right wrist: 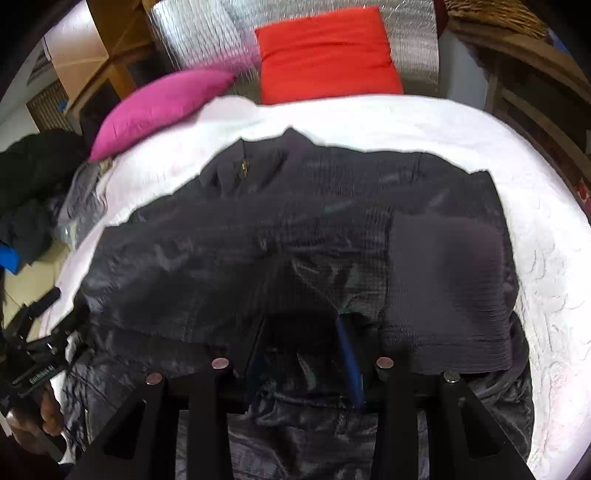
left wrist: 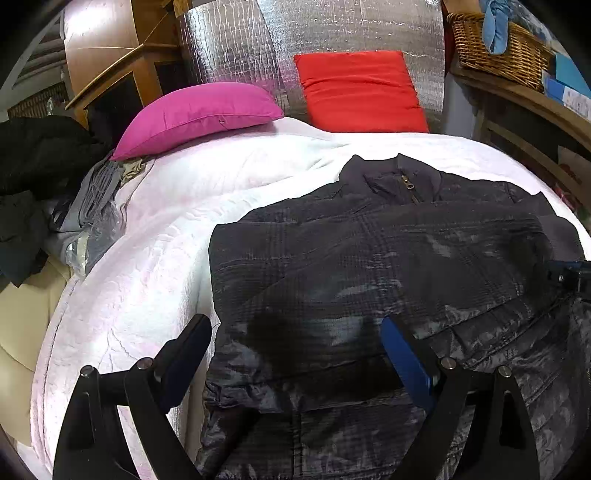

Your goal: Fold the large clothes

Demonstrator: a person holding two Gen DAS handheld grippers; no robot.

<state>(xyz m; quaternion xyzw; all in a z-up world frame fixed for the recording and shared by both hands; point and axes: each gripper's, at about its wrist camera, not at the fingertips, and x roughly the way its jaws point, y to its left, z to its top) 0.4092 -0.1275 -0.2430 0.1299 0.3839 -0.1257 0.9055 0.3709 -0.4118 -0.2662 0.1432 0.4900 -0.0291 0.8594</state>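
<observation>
White, bumpy bedding [left wrist: 155,280] covers the bed, with bare room at the left and along the top of both views. One dark, shiny jacket [left wrist: 369,258] lies flat in the middle, its collar and brass zip toward the top. A ribbed cuff [right wrist: 447,291] sits at the right of the right view. Two soft pillows lean at the top: one pink [left wrist: 199,114], one red [left wrist: 360,92]. Behind them hangs crinkly silver foil [left wrist: 332,33]. One woven basket [left wrist: 498,48] sits upper right. The left gripper [left wrist: 295,336] is open, one finger past the jacket's left edge. The right gripper [right wrist: 303,332] has narrow jaws over a jacket fold; I cannot tell if it pinches.
</observation>
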